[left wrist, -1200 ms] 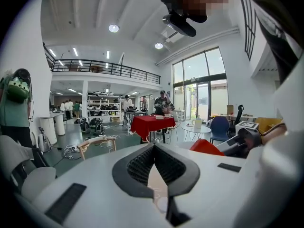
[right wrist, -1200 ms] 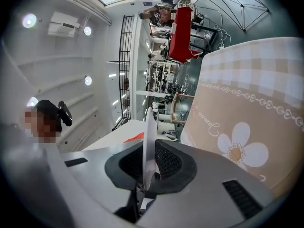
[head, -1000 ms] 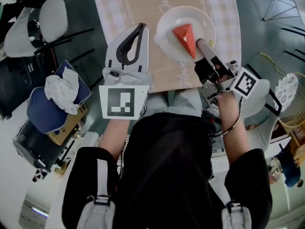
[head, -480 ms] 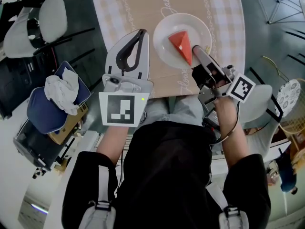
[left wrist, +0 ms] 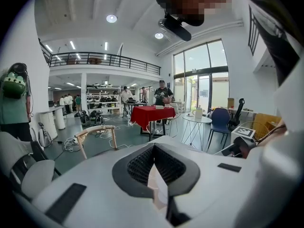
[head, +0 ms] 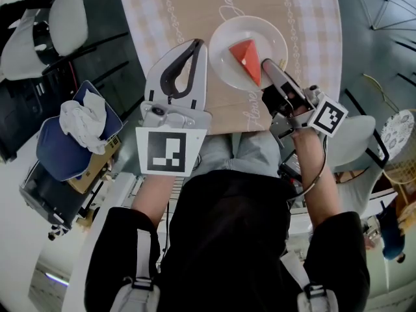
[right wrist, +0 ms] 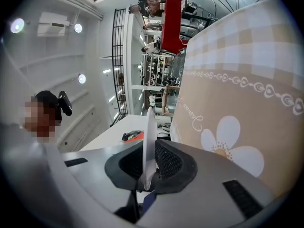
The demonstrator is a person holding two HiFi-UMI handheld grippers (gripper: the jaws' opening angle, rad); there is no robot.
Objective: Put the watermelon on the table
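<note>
The right tool (head: 265, 65) stays clamped on the rim of the white plate (head: 276, 32), the watermelon slice (head: 245, 56) lying on it; both have sunk toward the tabletop (head: 188, 12) at upper centre; set-down seems close, contact unclear; the left tool (head: 194, 44) is closed, empty.

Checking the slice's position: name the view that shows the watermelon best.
Head view: the watermelon lies plainly on the white plate. Right gripper view shows only a red sliver past the rim; left gripper view, nothing.
</note>
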